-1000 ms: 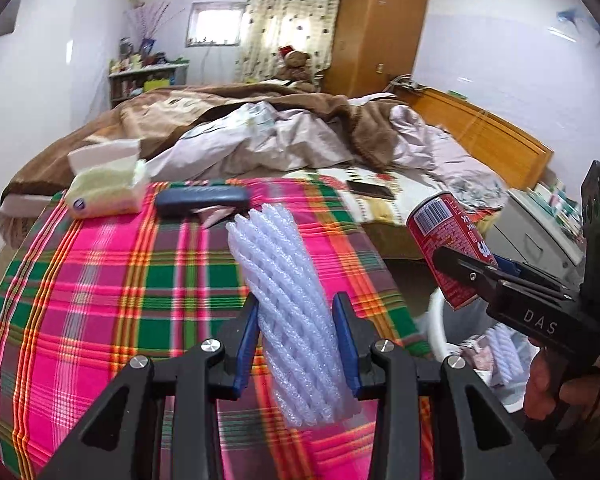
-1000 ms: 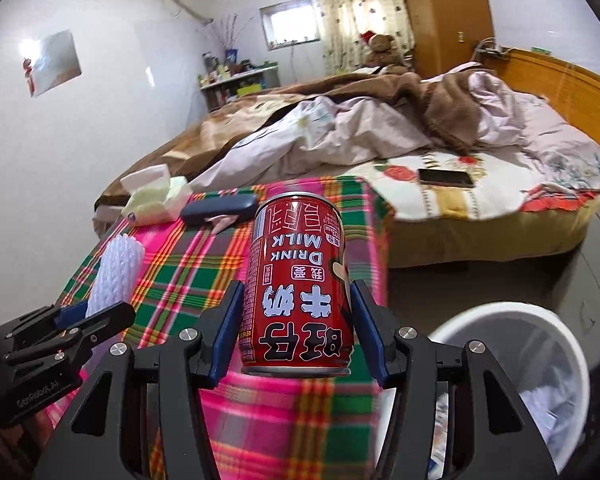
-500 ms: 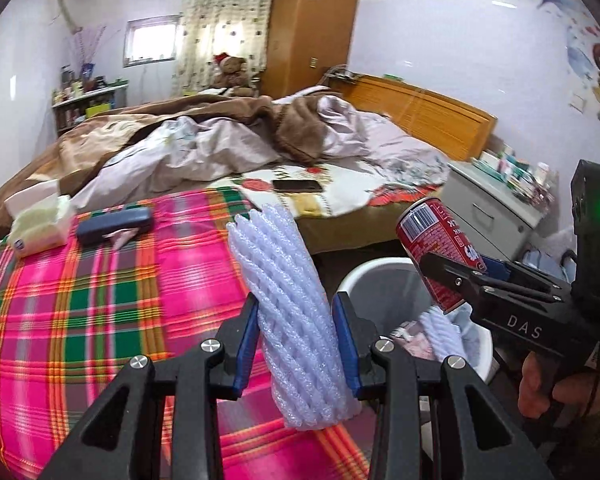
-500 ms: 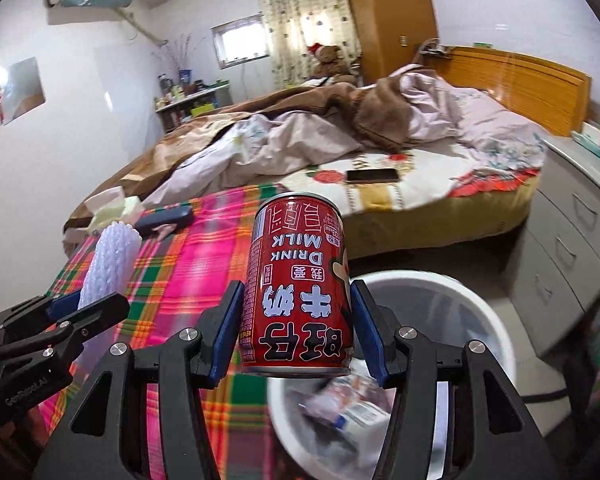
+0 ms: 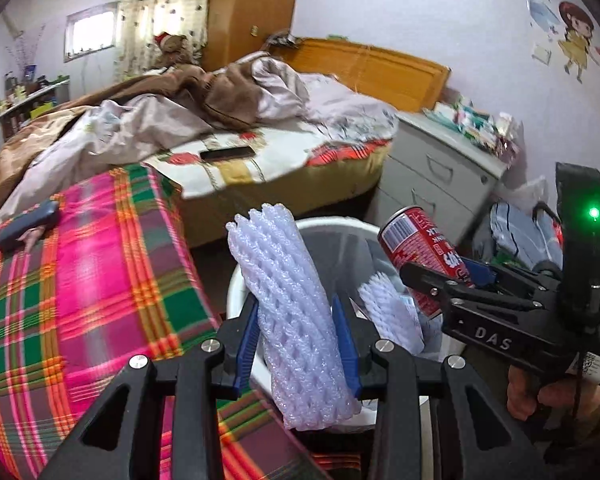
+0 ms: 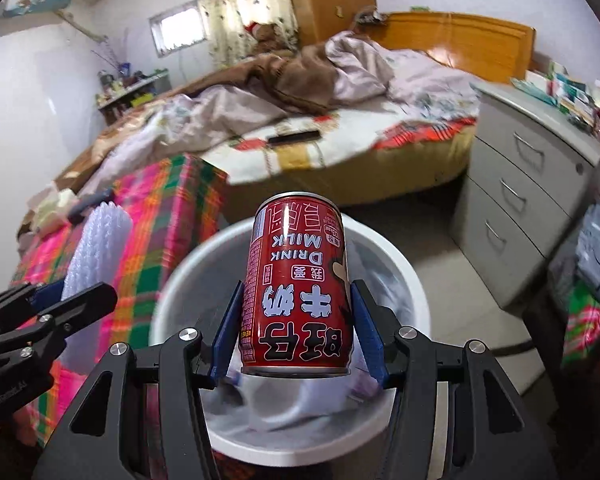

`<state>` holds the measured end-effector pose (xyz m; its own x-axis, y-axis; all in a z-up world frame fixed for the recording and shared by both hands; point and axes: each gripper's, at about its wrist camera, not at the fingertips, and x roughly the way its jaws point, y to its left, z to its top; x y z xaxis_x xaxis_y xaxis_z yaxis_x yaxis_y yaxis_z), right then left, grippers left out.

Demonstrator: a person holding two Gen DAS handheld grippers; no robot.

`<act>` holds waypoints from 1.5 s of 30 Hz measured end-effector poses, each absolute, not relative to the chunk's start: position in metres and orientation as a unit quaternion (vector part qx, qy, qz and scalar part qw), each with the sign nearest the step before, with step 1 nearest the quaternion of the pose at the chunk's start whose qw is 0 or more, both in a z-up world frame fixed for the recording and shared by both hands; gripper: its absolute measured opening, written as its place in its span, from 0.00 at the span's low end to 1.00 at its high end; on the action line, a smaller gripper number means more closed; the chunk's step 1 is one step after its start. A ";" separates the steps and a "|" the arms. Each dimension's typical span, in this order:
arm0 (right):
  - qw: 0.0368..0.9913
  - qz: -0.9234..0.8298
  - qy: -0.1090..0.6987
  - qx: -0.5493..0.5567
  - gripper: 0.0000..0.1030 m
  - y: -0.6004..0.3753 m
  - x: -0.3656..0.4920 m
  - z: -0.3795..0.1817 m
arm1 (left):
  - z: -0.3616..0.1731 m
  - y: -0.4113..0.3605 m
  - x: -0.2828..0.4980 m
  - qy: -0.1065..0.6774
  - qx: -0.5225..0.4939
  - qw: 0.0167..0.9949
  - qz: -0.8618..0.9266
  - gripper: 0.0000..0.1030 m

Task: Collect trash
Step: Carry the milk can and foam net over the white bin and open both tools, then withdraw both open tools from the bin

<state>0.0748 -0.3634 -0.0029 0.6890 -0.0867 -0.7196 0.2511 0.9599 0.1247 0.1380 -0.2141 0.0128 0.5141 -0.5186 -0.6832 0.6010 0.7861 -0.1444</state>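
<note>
My left gripper [image 5: 298, 344] is shut on a white foam net sleeve [image 5: 288, 304], held upright over the near left rim of the white trash bin [image 5: 236, 292]. My right gripper [image 6: 296, 332] is shut on a red milk drink can [image 6: 298, 280], held upside down above the open trash bin [image 6: 400, 276]. In the left wrist view the can [image 5: 420, 248] and the right gripper [image 5: 440, 280] sit over the bin's right side. In the right wrist view the foam sleeve [image 6: 96, 248] and the left gripper [image 6: 60, 300] are at the left. Another foam net [image 5: 388, 312] lies in the bin.
A table with a pink and green plaid cloth [image 5: 80, 280] stands left of the bin, with a dark blue case [image 5: 26, 224] on it. Behind is a bed [image 5: 260, 152] with a phone [image 5: 228, 154]. A grey drawer cabinet [image 6: 532, 200] stands right of the bin.
Both grippers have swung right from over the plaid table to above the trash bin, each still holding its item.
</note>
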 end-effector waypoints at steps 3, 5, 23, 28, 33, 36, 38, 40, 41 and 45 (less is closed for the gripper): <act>0.905 -0.103 0.398 0.111 0.53 -0.373 0.075 -0.013 | 0.005 -0.227 0.138 0.381 0.065 0.862 -0.327 0.37; 0.899 -0.108 0.410 0.114 0.53 -0.378 0.076 -0.020 | 0.000 -0.233 0.139 0.389 0.068 0.858 -0.328 0.37; 0.904 -0.121 0.397 0.104 0.59 -0.383 0.065 -0.018 | -0.006 -0.229 0.138 0.395 0.061 0.862 -0.312 0.65; 0.909 -0.121 0.386 0.104 0.59 -0.376 0.061 -0.011 | -0.002 -0.218 0.130 0.387 0.060 0.872 -0.293 0.68; 0.915 -0.120 0.371 0.105 0.59 -0.366 0.049 -0.004 | 0.003 -0.201 0.119 0.378 0.046 0.881 -0.282 0.68; 0.919 -0.127 0.360 0.099 0.59 -0.358 0.042 -0.002 | 0.008 -0.191 0.108 0.359 0.048 0.894 -0.262 0.68; 0.924 -0.126 0.349 0.098 0.59 -0.352 0.035 0.001 | 0.011 -0.183 0.099 0.347 0.052 0.902 -0.253 0.68; 0.928 -0.119 0.339 0.100 0.59 -0.346 0.029 0.003 | 0.014 -0.173 0.091 0.336 0.045 0.907 -0.249 0.68; 0.930 -0.116 0.333 0.100 0.59 -0.342 0.024 0.004 | 0.015 -0.169 0.088 0.332 0.039 0.910 -0.247 0.68; 0.938 -0.115 0.315 0.091 0.59 -0.327 0.012 0.007 | 0.019 -0.153 0.076 0.322 0.027 0.916 -0.238 0.68</act>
